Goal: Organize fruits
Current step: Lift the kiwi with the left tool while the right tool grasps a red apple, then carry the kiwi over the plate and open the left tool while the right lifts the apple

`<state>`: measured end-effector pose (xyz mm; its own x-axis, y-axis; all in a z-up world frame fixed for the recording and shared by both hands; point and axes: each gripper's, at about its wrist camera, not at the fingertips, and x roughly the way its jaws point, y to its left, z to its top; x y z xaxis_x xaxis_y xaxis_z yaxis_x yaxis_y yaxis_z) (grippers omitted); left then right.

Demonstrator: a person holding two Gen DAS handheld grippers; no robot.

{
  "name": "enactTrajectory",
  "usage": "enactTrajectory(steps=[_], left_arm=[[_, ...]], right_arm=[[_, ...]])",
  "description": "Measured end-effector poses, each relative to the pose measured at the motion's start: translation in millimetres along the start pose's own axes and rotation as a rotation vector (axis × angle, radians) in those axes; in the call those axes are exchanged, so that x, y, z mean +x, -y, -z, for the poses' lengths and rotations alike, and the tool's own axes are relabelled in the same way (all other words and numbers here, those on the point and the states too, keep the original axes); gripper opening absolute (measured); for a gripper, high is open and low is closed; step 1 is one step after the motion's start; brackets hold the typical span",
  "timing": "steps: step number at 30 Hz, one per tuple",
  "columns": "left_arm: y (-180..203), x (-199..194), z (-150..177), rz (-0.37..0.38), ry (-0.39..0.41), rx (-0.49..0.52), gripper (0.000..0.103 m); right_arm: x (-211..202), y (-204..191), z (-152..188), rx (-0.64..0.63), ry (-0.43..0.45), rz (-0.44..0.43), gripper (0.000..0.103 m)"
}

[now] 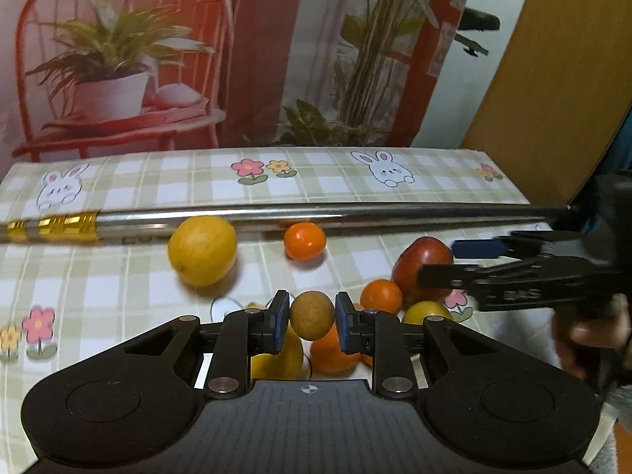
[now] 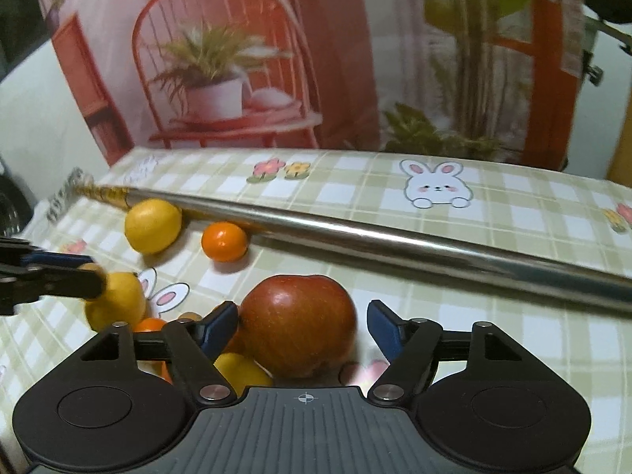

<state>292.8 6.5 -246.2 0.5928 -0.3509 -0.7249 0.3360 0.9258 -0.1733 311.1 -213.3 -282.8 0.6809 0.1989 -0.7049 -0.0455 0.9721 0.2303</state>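
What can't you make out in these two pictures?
- Fruits under the left gripper: left wrist view, its fingers and the held small brown fruit cover them.
- Pile beside the apple: right wrist view, the right gripper body cuts it off.
- Rod: both ends run out of frame in both views.
- Lemon: blurred, partly behind the left gripper.
- Person: only a hand at the left wrist view's edge.

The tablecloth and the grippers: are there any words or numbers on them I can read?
No words or numbers can be read.
tablecloth: only pictures of bunnies and flowers, no writing.
right gripper: a raised marking on its side, too blurred to read.
left gripper: only a small round crosshair sign on its body, no letters.
metal rod: gold bands, no text.
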Motion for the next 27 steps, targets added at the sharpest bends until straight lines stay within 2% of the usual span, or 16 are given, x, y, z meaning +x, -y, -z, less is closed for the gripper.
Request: enactTrajectory(steps=[7,13,18,22,27], left_arm=[[-6.9,-11.5,9.4,0.005,0.015,-0.048,0.026],[-9.1,-18.1,16.0,0.014,0.026,-0.076,0.026],[-8.8,-21.6,20.3,0.025,0.028,-0.093,0.026],[-6.4,-23.8,25.2,0.03,0.023,-0.096,0.026],[-3.0,-25.6,30.2,0.031,0.015,-0.099,0.026]], right_arm=[[6.9,-1.8,-0.9,-0.023,-0.033,0.004,0.067],[-17.7,21.5,16.9,0.034,-0.012,0.012,0.066],[-39.4,37.3,39.1,0.102,0.008,-0.014,0.067],[-45.9,35.1,48.8,0.094,0.017,-0.006,0.067],[-41.2,27.0,45.0,0.065,0.007,0.036,0.067]])
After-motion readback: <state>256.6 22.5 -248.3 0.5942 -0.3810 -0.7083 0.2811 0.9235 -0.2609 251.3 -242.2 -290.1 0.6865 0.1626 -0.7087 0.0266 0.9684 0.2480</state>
